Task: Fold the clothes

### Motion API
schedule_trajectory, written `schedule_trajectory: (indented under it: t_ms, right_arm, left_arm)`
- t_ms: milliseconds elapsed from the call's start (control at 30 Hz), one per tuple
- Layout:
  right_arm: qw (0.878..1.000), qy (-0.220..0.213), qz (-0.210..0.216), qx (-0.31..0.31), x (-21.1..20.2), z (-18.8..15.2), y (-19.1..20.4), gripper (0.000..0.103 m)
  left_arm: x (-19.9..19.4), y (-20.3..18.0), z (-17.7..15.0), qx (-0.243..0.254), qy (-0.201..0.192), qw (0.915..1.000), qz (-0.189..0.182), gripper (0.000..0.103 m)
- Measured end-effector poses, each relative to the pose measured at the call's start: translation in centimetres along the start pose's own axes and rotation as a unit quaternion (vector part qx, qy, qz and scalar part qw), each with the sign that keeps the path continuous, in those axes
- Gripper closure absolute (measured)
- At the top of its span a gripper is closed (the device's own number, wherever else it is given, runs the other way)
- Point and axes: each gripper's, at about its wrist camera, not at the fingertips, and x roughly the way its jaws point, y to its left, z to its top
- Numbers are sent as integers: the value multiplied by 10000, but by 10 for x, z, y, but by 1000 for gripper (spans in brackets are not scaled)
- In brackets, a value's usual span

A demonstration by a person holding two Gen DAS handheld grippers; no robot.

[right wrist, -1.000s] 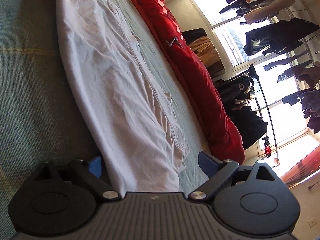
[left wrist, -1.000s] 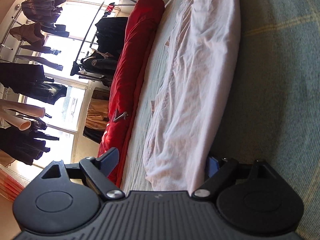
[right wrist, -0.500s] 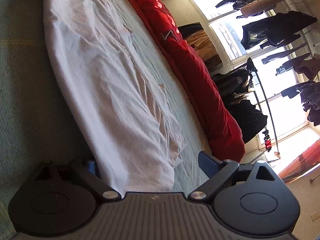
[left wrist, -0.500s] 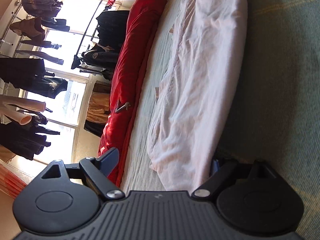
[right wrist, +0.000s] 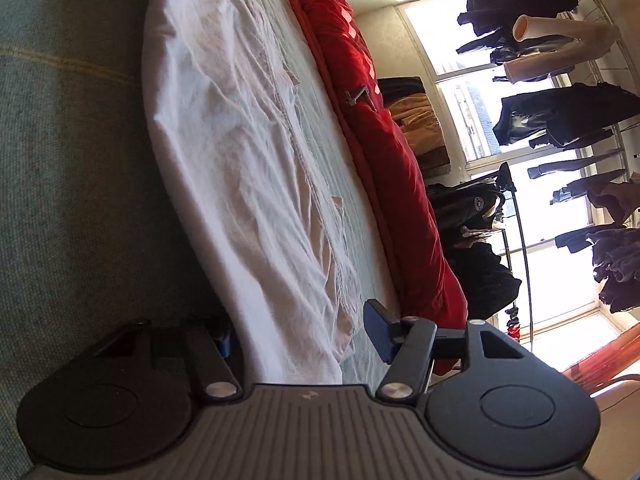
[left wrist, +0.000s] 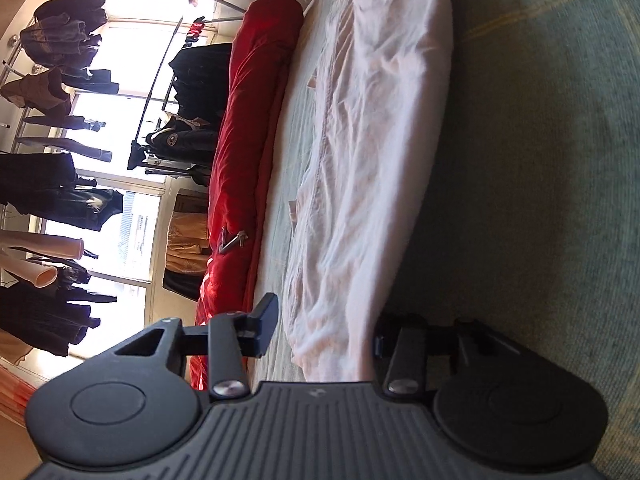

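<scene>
Since a second ago, we have pulled back a little along the cloth, and our jaws now stand wider than before. We see one pale pink garment [left wrist: 372,168] lying long and flat on the green bed cover [left wrist: 540,160], folded into a narrow strip with many small wrinkles. It also shows in the right view [right wrist: 240,168], on the same green cover [right wrist: 72,160]. We hold two grippers, one at each end of the strip. Our left gripper [left wrist: 324,330] has its jaws spread apart around the end of the garment, not pinching it; one finger is in the light and the other sits in shadow by the cloth edge. Our right gripper [right wrist: 304,330] is the same way, jaws apart with the cloth end lying between them. One big red quilt [left wrist: 248,152] is rolled up along the far side of the bed, beside the garment but not touching it. Past it, many dark clothes [left wrist: 48,184] hang by the bright windows [left wrist: 132,52].
</scene>
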Motion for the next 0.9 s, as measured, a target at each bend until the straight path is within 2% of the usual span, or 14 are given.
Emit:
schedule_trajectory:
  t_ms: [33, 100, 200, 267, 600, 900]
  right_arm:
    - [10000, -4, 54, -12, -1, -3, 3, 57]
    - [9999, 37, 136, 1, 0, -4, 6, 77]
    - [9998, 93, 176, 75, 5, -2, 8, 93]
    - [9995, 100, 213, 195, 5, 0, 6, 99]
    - [9980, -93, 111, 609, -22, 5, -37, 101]
    - [9971, -105, 537, 530, -86, -4, -43, 101]
  left_arm:
    - [0, -4, -1, 54, 2, 10000, -33, 78]
    - [1, -10, 0, 95, 28, 9999, -106, 89]
    - [4, -11, 2, 19, 60, 9999, -110, 97]
    - [3, -9, 2, -23, 66, 9999, -110, 100]
    - [-22, 24, 7, -213, -12, 9998, 49, 102]
    - [-98, 23, 4, -109, -144, 9993, -319, 102]
